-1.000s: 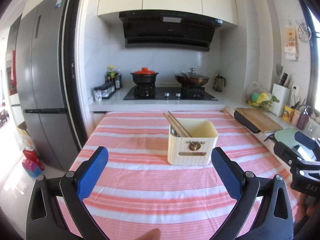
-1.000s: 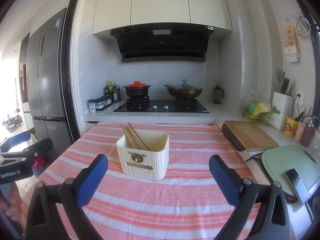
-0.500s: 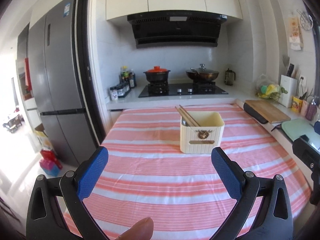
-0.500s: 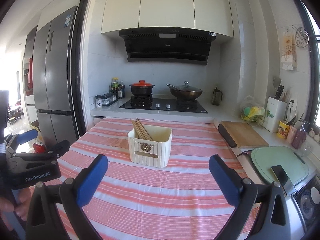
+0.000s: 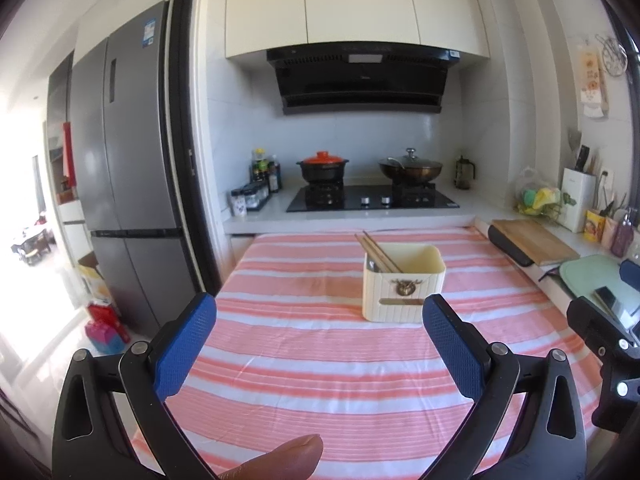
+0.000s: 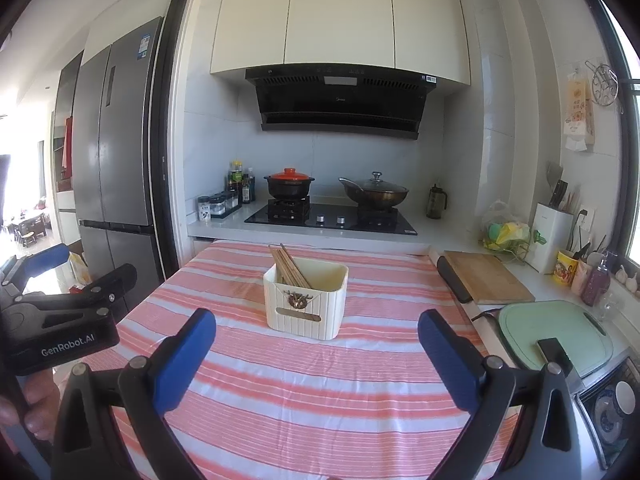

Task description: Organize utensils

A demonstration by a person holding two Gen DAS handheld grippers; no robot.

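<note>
A cream ribbed utensil holder (image 5: 403, 283) with a brass emblem stands on the pink-striped tablecloth (image 5: 304, 360); it also shows in the right wrist view (image 6: 306, 298). Several wooden chopsticks (image 5: 376, 254) lean in its left side, also seen in the right wrist view (image 6: 290, 266). My left gripper (image 5: 320, 316) is open and empty, held well back from the holder. My right gripper (image 6: 318, 330) is open and empty, also back from the holder. The left gripper's body shows at the left of the right wrist view (image 6: 60, 320).
A stove (image 5: 370, 198) with a red-lidded pot (image 5: 322, 168) and a wok (image 5: 410, 168) is behind the table. A fridge (image 5: 124, 184) stands left. A wooden cutting board (image 6: 486, 276), a green mat (image 6: 556, 336) with a phone and counter clutter lie right.
Both grippers have drawn back and risen; the holder looks smaller and farther. Both stay open and empty. The holder and chopsticks have not moved.
</note>
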